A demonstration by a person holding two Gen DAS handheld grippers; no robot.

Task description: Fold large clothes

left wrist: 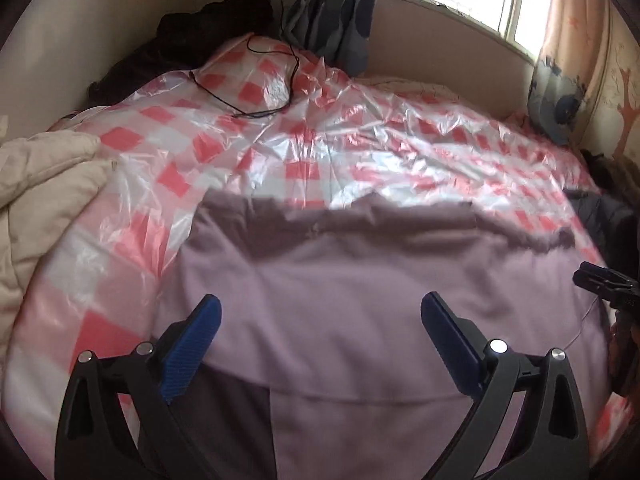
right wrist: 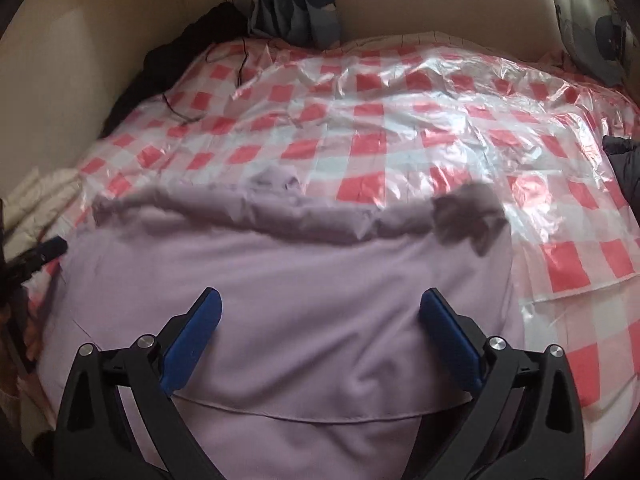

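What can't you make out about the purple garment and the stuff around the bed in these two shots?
- Purple garment: near hem cut off by the bottom edge and hidden behind the open left tool; likewise behind the open right tool in the right wrist view.
- Garment's far edge: blurred, type unclear.
- Dark heap by the wall: too dim to identify.

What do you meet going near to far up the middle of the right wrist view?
right gripper, open → lilac garment → red-and-white checked plastic sheet → patterned blue curtain
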